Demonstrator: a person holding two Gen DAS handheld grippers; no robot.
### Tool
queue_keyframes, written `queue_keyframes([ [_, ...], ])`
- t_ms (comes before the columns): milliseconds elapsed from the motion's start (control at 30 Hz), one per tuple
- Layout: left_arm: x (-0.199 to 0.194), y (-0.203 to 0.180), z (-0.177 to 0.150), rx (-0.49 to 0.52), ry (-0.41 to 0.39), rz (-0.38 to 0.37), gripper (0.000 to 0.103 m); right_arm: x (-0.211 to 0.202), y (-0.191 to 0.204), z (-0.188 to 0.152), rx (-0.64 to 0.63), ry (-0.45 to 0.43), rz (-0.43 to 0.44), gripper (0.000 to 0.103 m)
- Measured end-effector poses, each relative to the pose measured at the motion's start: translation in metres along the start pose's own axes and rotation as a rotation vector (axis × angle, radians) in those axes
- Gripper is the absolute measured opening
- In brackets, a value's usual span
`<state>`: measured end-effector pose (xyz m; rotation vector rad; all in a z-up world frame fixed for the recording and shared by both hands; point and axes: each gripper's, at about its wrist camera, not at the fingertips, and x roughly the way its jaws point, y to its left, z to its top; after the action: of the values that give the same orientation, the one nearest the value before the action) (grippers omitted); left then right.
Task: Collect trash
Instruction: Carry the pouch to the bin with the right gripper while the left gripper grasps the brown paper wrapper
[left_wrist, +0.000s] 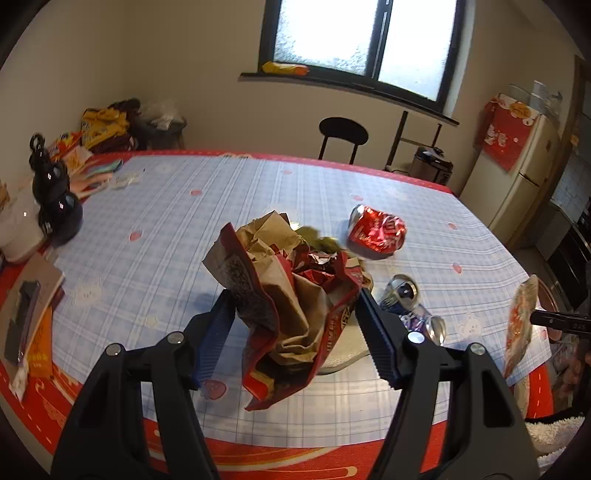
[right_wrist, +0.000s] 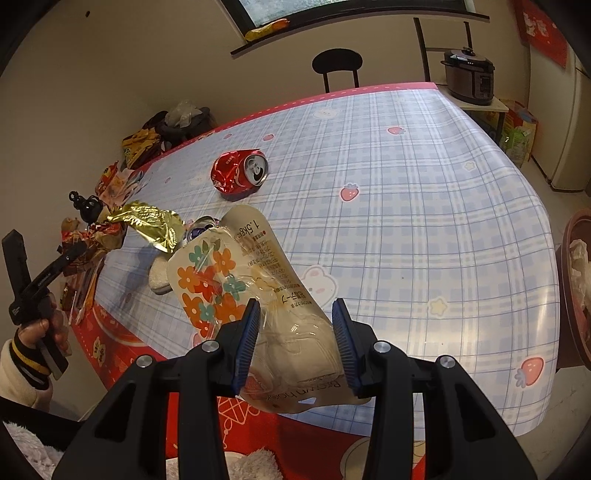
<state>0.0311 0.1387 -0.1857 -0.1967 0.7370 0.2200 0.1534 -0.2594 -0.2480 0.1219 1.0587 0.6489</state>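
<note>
Already both tongs are loaded, the left tongs (left_wrist: 295, 325) clamped on a crumpled snack bag (left_wrist: 284, 295) and the right tongs (right_wrist: 295, 343) on a floral pouch (right_wrist: 251, 295), while the crushed red can (right_wrist: 239, 175) is left ahead on the tabletop (right_wrist: 424, 206), nearer the right.

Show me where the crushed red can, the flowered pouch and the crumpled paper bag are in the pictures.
crushed red can (right_wrist: 236, 173): right wrist view, on its dented red side.
flowered pouch (right_wrist: 210, 288): right wrist view, on the flower print.
crumpled paper bag (left_wrist: 291, 317): left wrist view, on its brown creased middle.
</note>
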Motion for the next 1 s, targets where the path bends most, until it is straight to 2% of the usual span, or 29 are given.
queue_keyframes([
  [133, -0.006, -0.013, 0.010, 0.042, -0.005, -0.006, 0.068, -0.002, 0.002, 0.003, -0.008, -0.009, 0.009, 0.040],
  [367, -0.035, -0.001, 0.015, -0.067, -0.077, 0.002, 0.068, -0.015, -0.012, 0.004, 0.017, -0.043, 0.008, 0.040],
  [533, -0.062, -0.008, 0.030, -0.071, -0.145, -0.003, 0.068, -0.030, -0.023, 0.009, 0.041, -0.087, 0.007, 0.040],
  [800, -0.075, -0.042, 0.052, -0.047, -0.188, -0.033, 0.068, -0.064, -0.046, 0.020, 0.072, -0.192, 0.006, 0.040],
  [1000, -0.076, -0.089, 0.065, 0.000, -0.195, -0.083, 0.068, -0.100, -0.087, 0.021, 0.127, -0.286, -0.035, 0.040],
])
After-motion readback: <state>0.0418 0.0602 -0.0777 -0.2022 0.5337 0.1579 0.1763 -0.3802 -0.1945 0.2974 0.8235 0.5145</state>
